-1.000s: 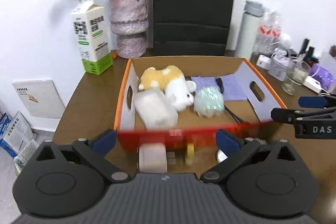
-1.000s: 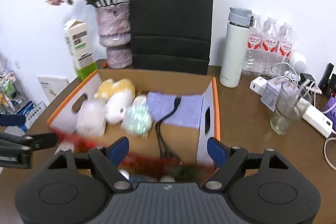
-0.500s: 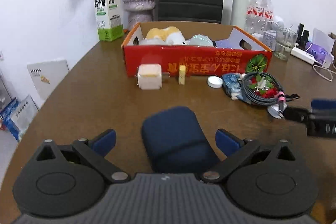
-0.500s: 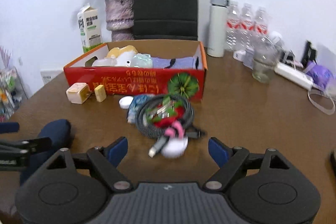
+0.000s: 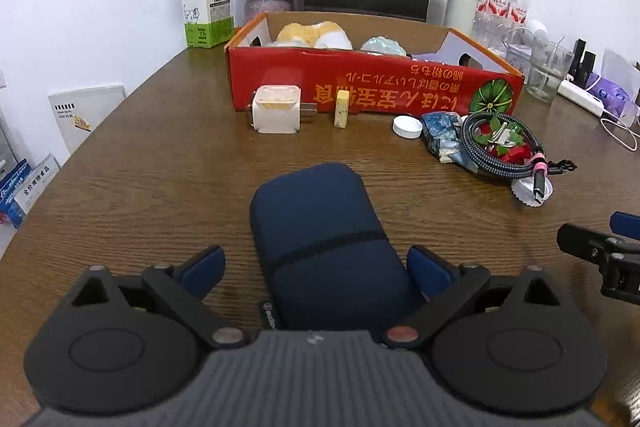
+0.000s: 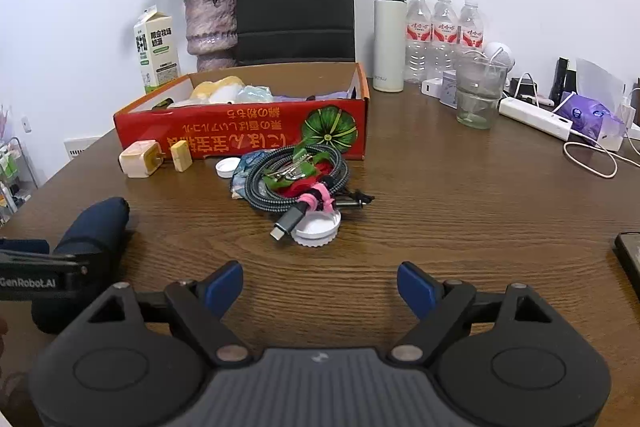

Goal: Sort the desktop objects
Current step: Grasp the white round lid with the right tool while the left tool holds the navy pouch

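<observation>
Progress partial: plush toy (image 5: 316, 35) and some soft items sit in the red box (image 5: 372, 95), while charger (image 5: 276, 109), cable coil (image 6: 296, 179) and caps wait outside, my left gripper (image 5: 316, 269) spread around the navy pouch (image 5: 320, 239), right gripper (image 6: 320, 287) apart, empty.

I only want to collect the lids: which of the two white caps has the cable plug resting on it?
The ridged cap, nearer the right hand-held gripper: the grey plug lies across it. The smooth cap sits bare near the red box.
</observation>
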{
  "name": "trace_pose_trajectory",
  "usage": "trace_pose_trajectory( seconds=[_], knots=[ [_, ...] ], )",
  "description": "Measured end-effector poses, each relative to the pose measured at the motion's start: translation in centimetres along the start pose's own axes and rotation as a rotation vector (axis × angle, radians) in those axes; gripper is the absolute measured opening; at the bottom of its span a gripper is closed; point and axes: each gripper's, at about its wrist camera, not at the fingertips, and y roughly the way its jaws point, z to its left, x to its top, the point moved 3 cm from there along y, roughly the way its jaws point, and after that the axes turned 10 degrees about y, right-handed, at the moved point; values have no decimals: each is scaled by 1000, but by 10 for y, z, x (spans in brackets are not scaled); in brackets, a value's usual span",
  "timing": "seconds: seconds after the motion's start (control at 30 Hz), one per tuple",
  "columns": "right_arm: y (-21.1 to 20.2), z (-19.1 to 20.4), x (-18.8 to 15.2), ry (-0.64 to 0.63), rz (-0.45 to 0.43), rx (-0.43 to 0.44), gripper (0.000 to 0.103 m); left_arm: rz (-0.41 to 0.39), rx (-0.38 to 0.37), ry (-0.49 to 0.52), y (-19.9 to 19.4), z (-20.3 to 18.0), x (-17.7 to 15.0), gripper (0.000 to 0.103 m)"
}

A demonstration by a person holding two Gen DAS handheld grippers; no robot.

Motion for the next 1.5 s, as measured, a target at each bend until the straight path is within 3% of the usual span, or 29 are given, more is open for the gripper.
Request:
trace_pose_trajectory(
  seconds=[0.37,0.5,0.6,0.63,0.7,0.83,0.93,1.1,1.17,1.3,1.5],
  knots=[
    [31,2,14,-24,-19,1,79,-36,-46,20,12,-4,3,75],
    [51,12,21,-66,1,6,60,-54,-61,34,13,-3,4,72],
    [67,17,22,-95,22,-33,51,-49,-58,48,15,-4,5,74],
    [67,17,22,-90,13,-27,43,-49,-57,50,15,-4,5,74],
    [66,16,22,-80,17,-19,38,-57,-55,56,14,-6,4,71],
    [47,13,9,-90,24,-10,38,-66,-47,75,1,-8,-2,67],
    [21,9,-5,-94,35,21,38,-68,-85,71,-13,-8,-12,66],
    [-32,-5,-15,-26,82,186,38,-90,-125,55,-36,-8,-19,64],
    [-57,-10,-6,-2,46,247,38,-120,-134,41,-45,-6,-13,64],
    [-89,-13,19,1,-76,229,38,-195,-117,35,-58,-1,7,64],
    [-87,-11,62,-38,-163,205,38,-265,-172,58,-57,9,57,64]
  ],
)
